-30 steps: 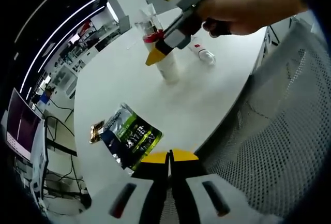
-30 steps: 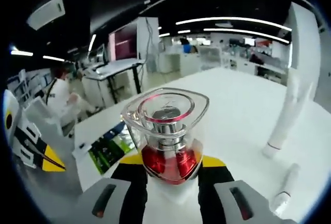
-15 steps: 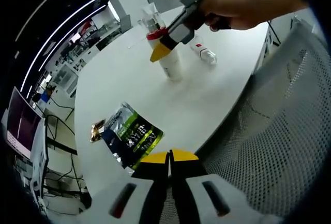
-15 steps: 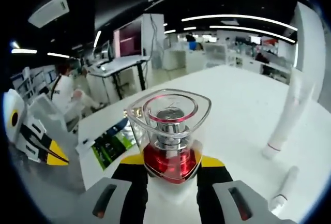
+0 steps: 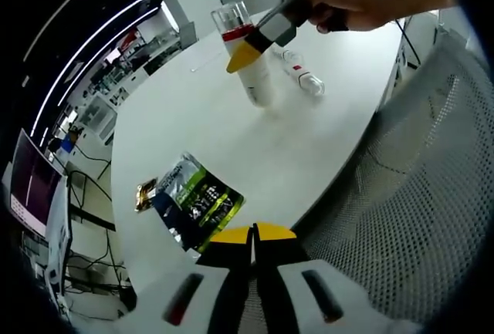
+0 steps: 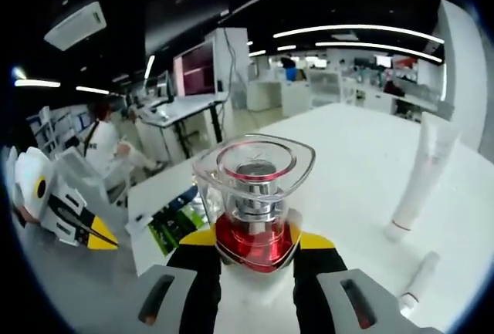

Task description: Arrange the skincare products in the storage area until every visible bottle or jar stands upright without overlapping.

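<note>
A white bottle (image 6: 256,195) with a red collar and a clear cap stands upright between my right gripper's (image 6: 256,243) jaws, which are shut on it. In the left gripper view the same bottle (image 5: 255,79) is near the table's far side, with a hand holding the right gripper (image 5: 248,48) on its neck. A tall white tube (image 6: 421,183) stands on its cap to the right. A small tube (image 6: 417,280) lies flat near it, also seen as the lying tube (image 5: 302,75) beside the bottle. My left gripper (image 5: 253,234) is shut on nothing, off the table's near edge.
A green sachet (image 5: 197,199) and a small gold item (image 5: 143,193) lie near the front edge of the white table (image 5: 193,118). A grey mesh chair (image 5: 417,195) stands to the right. A person (image 6: 104,145) sits at a far desk.
My right gripper has carried the bottle a little farther across the table, away from my left gripper. The left gripper has stayed still and shut.
</note>
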Tool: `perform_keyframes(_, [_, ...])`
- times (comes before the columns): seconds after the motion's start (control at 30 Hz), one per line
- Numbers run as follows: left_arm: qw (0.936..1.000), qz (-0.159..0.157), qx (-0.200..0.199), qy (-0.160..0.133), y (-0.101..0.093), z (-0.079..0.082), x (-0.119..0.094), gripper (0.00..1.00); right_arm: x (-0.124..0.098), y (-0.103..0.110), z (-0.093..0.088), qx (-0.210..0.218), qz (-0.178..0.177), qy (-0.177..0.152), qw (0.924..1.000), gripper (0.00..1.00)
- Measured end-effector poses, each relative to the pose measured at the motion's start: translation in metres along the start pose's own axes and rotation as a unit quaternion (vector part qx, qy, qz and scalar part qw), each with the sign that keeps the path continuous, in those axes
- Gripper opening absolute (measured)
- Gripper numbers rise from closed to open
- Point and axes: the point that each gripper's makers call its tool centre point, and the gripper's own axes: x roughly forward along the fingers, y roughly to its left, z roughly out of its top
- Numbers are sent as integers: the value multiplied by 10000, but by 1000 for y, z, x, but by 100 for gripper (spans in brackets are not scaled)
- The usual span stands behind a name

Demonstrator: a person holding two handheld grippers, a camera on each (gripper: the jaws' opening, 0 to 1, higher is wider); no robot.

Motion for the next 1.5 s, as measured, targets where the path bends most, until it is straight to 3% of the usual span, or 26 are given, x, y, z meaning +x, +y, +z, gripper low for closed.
perform_keyframes(0.27, [9999,49,22,-90,2,3,-2,0,-19,-1,18,320,65,-343,9989,31])
perform_keyframes(0.4, [9999,52,54,-143,1,5,-3,0,-26,-3,26,284,44,-428,9987,31])
perform_keyframes(0.67, [9997,-8,123,-212,-2,7,-4,0,-57,-29,50,364,-294,-775,9959,31])
perform_keyframes(0.97, [9995,-56,152,-263,-4,9,-5,0,-88,-72,54,481,-864,-949,9906,31])
perform_keyframes(1.27, [9996,-112,150,-193,-5,6,-3,0,-113,-129,44,405,-1419,-898,9850,31])
perform_keyframes(1.5, [9996,-164,151,-149,-6,5,0,0,-116,-168,46,205,-1709,-726,9824,31])
